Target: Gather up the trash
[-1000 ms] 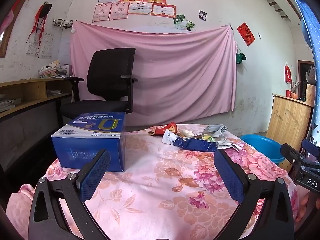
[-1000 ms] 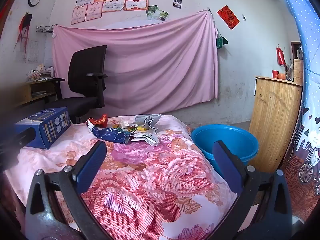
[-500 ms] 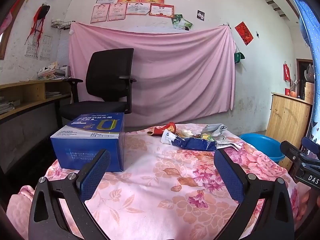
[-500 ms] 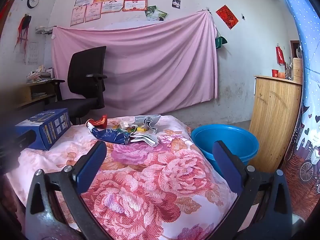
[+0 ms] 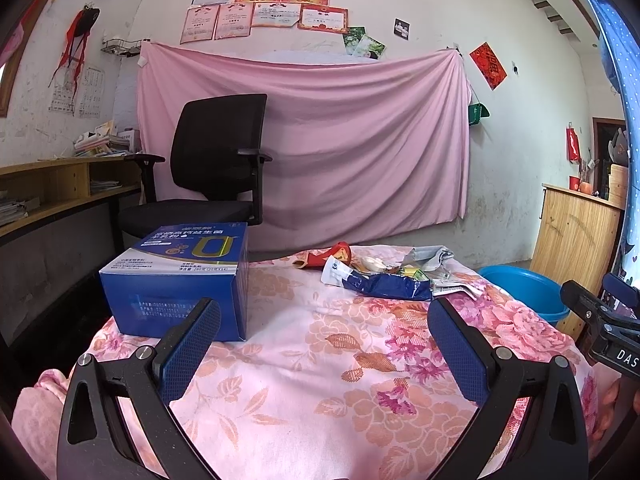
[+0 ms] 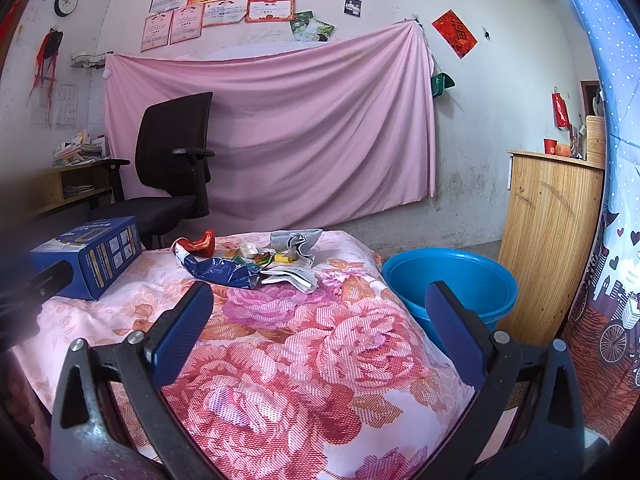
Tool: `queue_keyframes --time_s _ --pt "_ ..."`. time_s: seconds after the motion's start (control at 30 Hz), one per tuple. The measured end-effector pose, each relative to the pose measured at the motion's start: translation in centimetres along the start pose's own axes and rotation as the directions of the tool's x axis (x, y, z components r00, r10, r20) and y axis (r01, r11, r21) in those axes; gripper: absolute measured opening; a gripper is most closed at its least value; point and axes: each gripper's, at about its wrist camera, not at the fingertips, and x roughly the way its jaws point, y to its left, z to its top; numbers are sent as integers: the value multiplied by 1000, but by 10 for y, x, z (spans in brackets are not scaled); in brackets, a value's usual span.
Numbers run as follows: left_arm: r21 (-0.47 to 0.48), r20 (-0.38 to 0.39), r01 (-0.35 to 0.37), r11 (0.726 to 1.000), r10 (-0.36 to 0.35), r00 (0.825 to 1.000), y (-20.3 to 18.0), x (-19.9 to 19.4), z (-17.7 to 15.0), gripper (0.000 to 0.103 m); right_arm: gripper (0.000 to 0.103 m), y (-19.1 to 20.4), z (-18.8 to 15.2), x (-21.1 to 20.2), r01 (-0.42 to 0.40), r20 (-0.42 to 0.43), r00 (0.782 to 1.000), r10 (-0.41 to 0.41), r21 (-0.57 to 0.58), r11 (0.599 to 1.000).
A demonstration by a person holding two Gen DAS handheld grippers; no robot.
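Two grippers hover over a table covered with a floral cloth [image 5: 320, 380], and both have their blue pads wide apart with nothing between them. The left gripper [image 5: 324, 344] is near the front edge of the table, and the right gripper [image 6: 320, 320] is at the right side of it. The trash pile [image 6: 256, 260] lies at the far side of the cloth, well apart from both grippers. In it there is a dark blue foil bag [image 5: 384, 284], a red wrapper [image 6: 198, 244], grey crumpled paper [image 6: 296, 242] and some small yellow and green pieces. A blue carton box [image 5: 176, 280] stands on the left part of the table. A blue plastic basin [image 6: 452, 280] stands on the floor just beside the right edge of the table. Behind the table there is a black office chair [image 5: 216, 168] and a pink sheet [image 5: 340, 140] on the wall.
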Motion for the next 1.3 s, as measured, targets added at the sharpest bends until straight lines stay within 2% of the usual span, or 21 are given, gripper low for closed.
queue_keyframes --time_s 1.3 --pt "-3 3 -8 1000 8 1000 3 -2 0 101 103 0 0 0 -1 0 1000 1 3 1000"
